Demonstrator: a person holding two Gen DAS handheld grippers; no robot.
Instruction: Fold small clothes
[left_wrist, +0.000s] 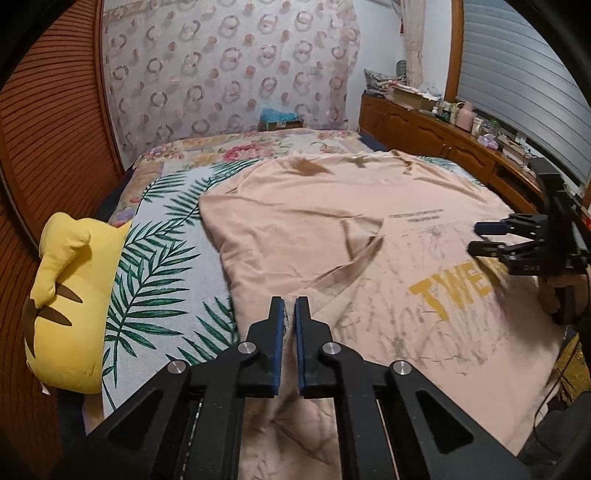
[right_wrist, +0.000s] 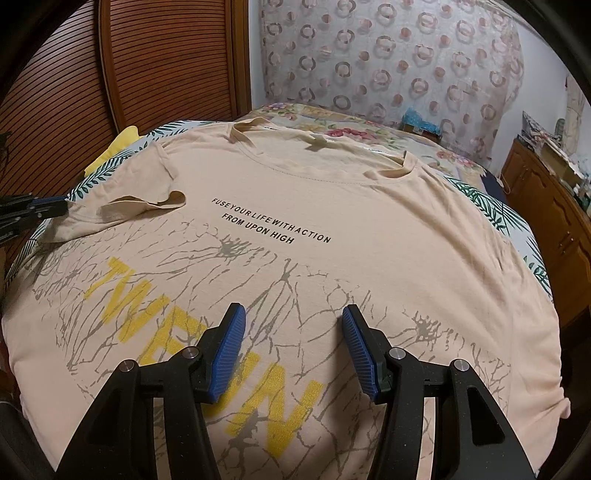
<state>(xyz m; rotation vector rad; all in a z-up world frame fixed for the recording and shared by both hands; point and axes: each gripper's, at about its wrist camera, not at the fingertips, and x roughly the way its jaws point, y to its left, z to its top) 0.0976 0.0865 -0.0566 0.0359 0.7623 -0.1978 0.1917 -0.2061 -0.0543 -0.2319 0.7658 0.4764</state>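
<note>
A peach T-shirt (right_wrist: 332, 206) with black text and yellow letters lies spread front-up on the bed; it also shows in the left wrist view (left_wrist: 314, 229). Its left sleeve (right_wrist: 122, 210) is folded in over the chest. My left gripper (left_wrist: 290, 306) is shut on the edge of that sleeve, the fabric pinched between the blue pads; it appears at the left edge of the right wrist view (right_wrist: 55, 206). My right gripper (right_wrist: 291, 317) is open and empty, hovering over the yellow letters; it also shows in the left wrist view (left_wrist: 484, 236).
A yellow plush toy (left_wrist: 70, 295) lies at the bed's left edge on the leaf-print blanket (left_wrist: 162, 266). A slatted wooden door (right_wrist: 110, 74) stands at the left. A wooden cabinet (left_wrist: 436, 136) with clutter runs along the right.
</note>
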